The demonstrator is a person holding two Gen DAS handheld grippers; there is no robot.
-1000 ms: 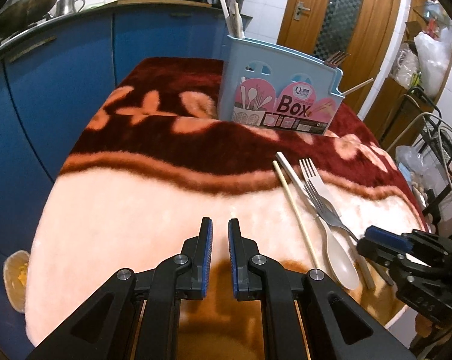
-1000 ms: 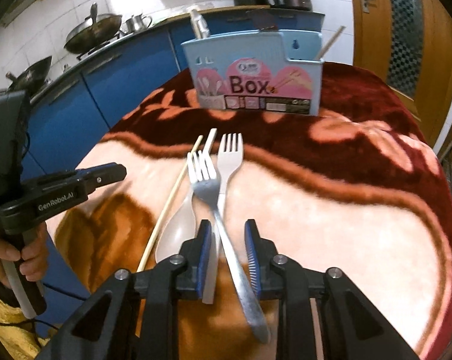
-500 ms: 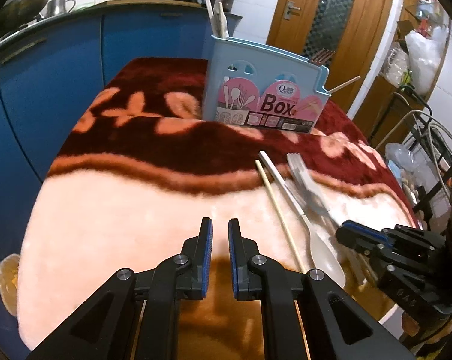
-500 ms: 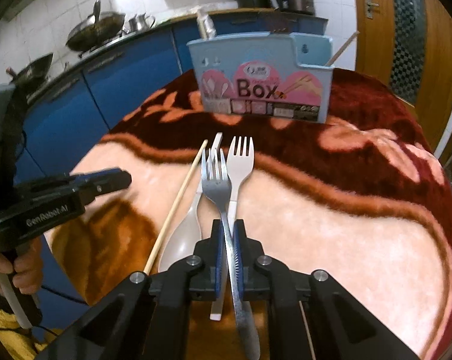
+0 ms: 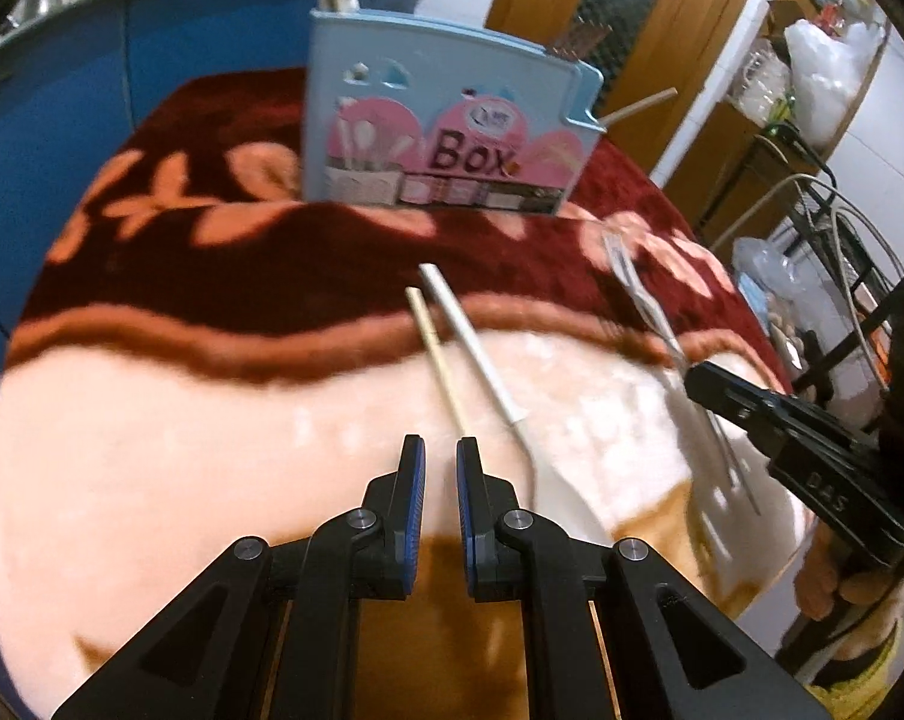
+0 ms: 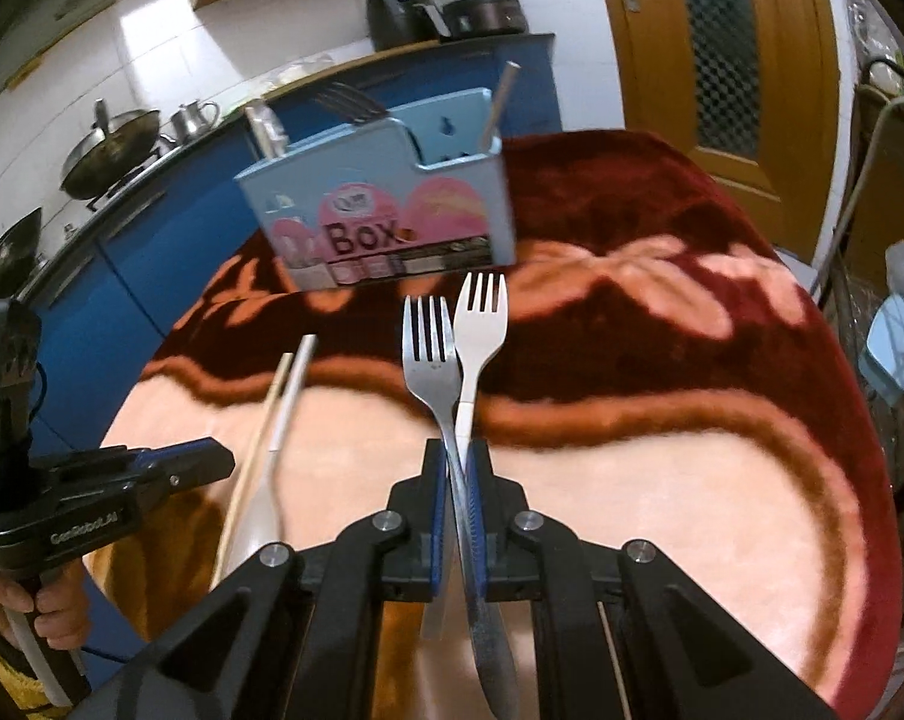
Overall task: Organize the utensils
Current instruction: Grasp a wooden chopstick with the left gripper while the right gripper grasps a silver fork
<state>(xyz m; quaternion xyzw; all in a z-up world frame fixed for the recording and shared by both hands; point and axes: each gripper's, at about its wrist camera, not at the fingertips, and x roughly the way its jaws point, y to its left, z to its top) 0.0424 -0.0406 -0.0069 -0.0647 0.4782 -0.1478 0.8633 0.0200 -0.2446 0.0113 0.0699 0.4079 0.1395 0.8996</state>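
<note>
presently my right gripper [image 6: 458, 480], centre frame, is clamped on the stiff, slick stainless-steel fork [image 6: 434, 372] and white plastic fork [image 6: 479, 324] at mid-handle, both light; the pale blue plastic utensil box [image 6: 380, 204] stands above. left gripper [image 5: 440, 480] nearly closed, empty.

Warm indoor light, motion-blurred, fisheye-warped

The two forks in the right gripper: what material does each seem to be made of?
The grey fork looks like polished metal, probably stainless steel: it is shiny and reflects light along the handle. The white fork seems to be plastic: it is uniformly matte and opaque, without reflections. The right gripper is shut on both handles.
</note>
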